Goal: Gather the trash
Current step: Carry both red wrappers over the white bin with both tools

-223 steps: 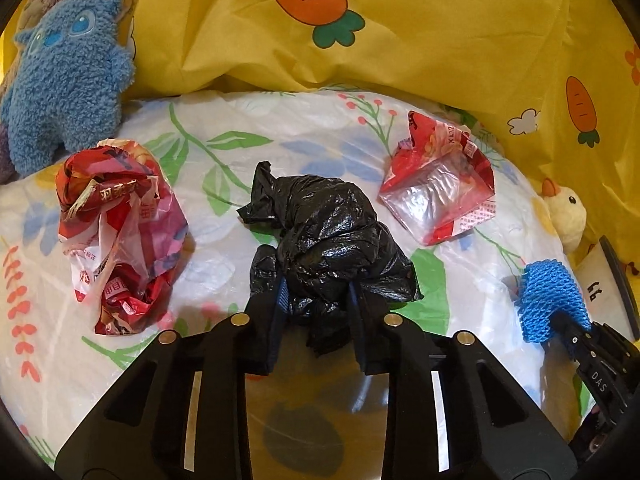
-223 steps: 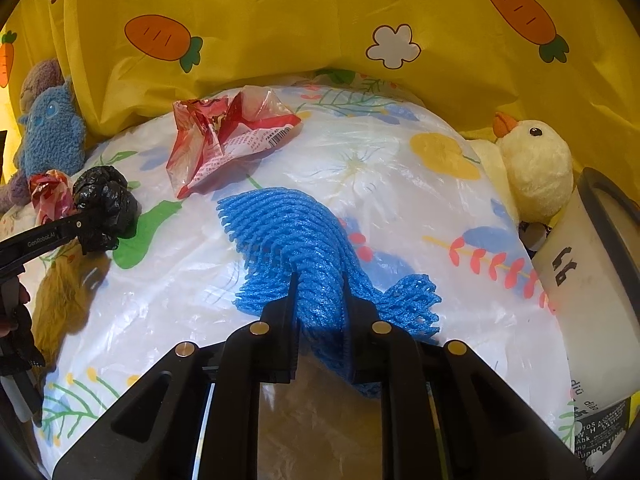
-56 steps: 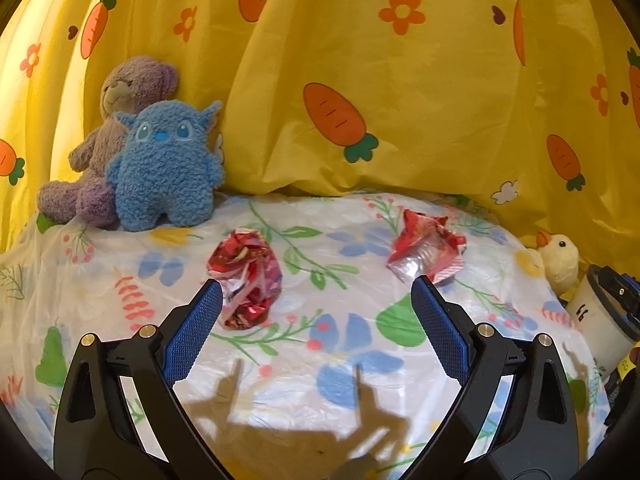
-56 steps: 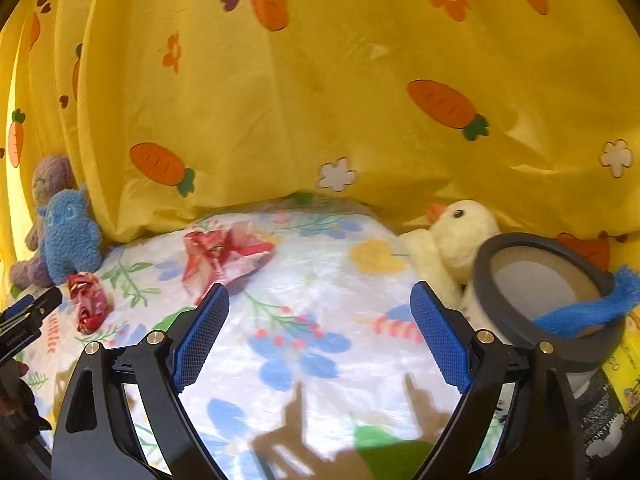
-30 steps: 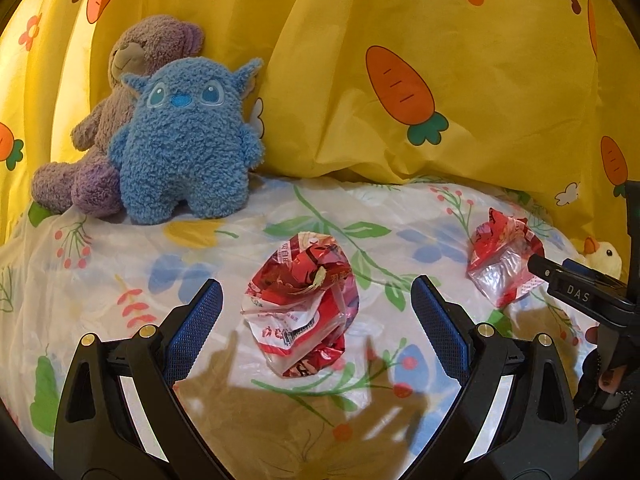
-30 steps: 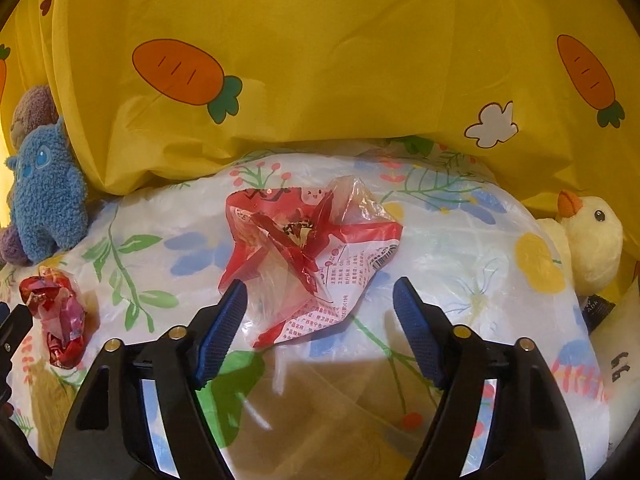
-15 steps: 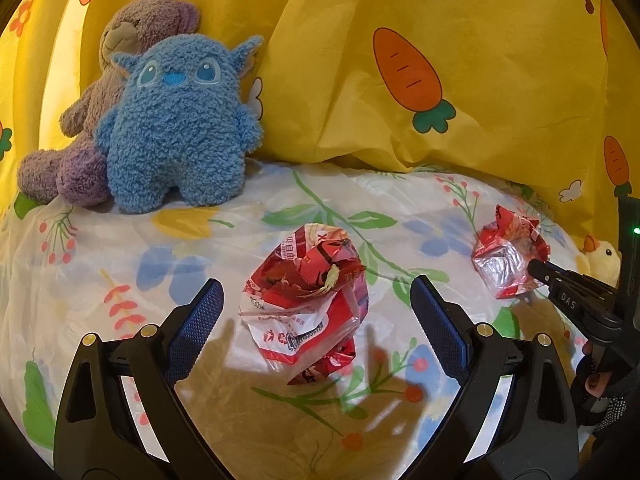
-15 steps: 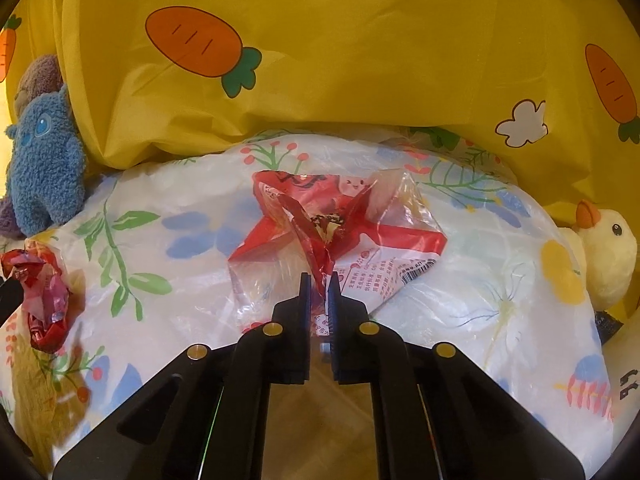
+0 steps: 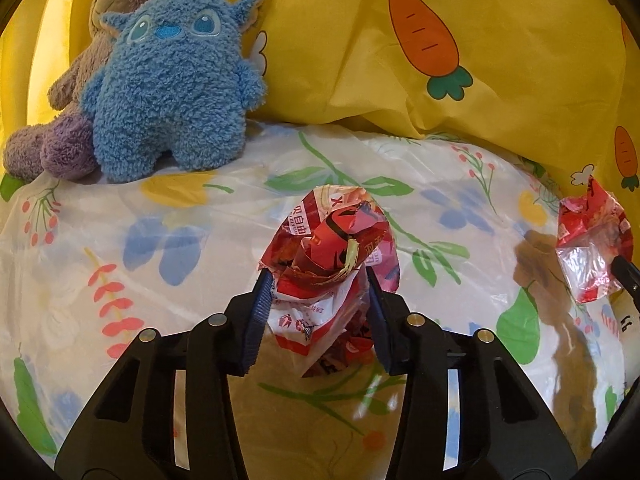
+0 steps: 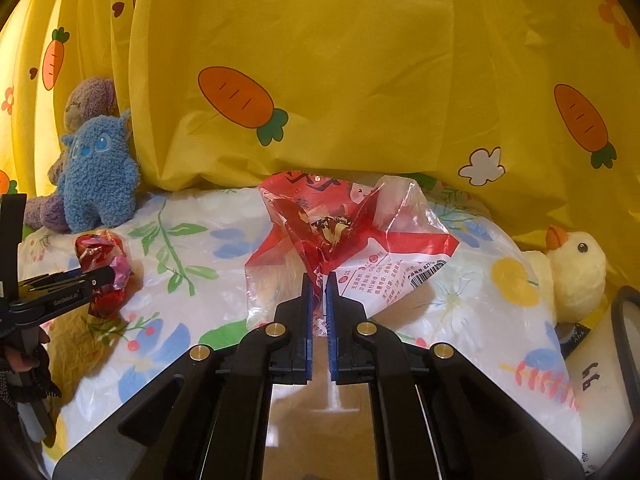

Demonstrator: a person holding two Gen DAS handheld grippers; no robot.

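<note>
Red crumpled plastic, a wadded snack wrapper (image 9: pixel 332 264), is seen sitting between the two fingers of the left gripper (image 9: pixel 318 292). The blue pads are closed in against its sides, the bulk of the wad bulging above and ahead of the fingertips, with its lower end hanging between the fingers over the floral plastic sheet (image 9: pixel 160 248). A second piece, a red and clear wrapper (image 10: pixel 352 236), is pinched by the right gripper (image 10: pixel 319 292): the fingers are drawn almost together on a thin fold at its lower middle, and the rest of the film is spread out above and to both sides of the tips. Behind, a blue plush toy (image 9: pixel 172 80) is propped against a purple bear (image 9: pixel 60 120), and a yellow duck toy (image 10: pixel 572 272) is seen at the right edge of the sheet.
</note>
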